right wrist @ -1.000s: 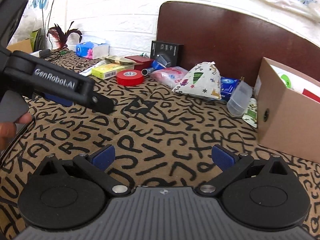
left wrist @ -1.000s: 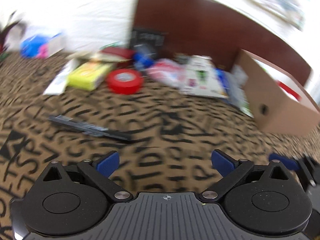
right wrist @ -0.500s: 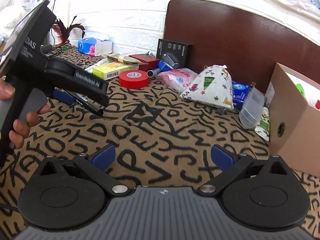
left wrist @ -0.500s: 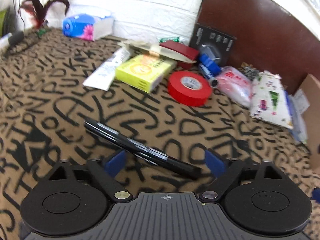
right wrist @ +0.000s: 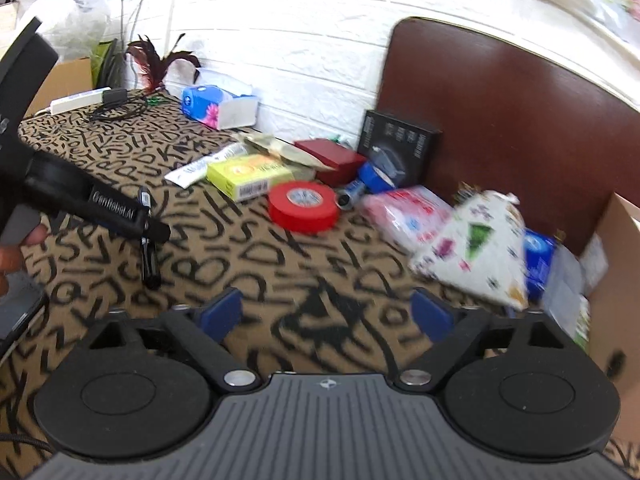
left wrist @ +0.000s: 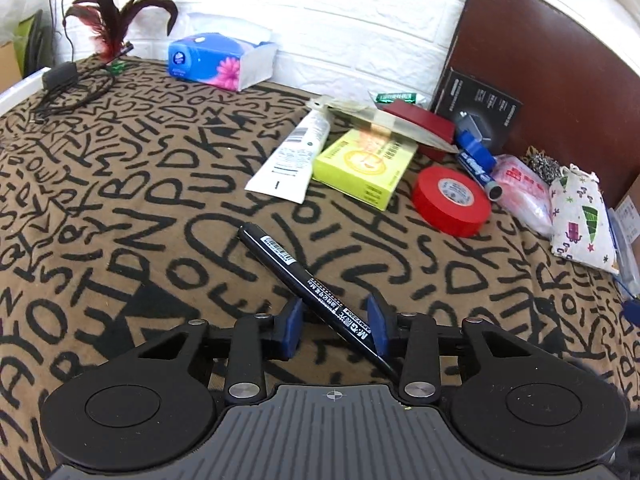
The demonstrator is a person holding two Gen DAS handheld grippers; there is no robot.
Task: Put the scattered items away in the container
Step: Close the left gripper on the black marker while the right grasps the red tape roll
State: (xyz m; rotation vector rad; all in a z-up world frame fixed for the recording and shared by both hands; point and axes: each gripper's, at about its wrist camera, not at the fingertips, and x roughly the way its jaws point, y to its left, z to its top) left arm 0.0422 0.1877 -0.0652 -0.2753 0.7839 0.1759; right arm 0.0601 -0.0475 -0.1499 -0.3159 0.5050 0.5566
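Grasp step: the left claw (left wrist: 335,330), narrowed but not yet clamped, straddles the black marker (left wrist: 308,280) lying diagonally on the bench (left wrist: 120,200). The right claw (right wrist: 326,314) hangs wide, empty. Next: close, lift, carry toward the cardboard box (right wrist: 616,280).

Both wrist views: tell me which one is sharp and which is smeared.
Left wrist view: sharp; the print on the black marker pen between the left gripper jaws is legible. Right wrist view: motion-blurred, worst at right, where the white printed drawstring pouch and brown cardboard box smear. Both bend straight edges, fisheye-style.
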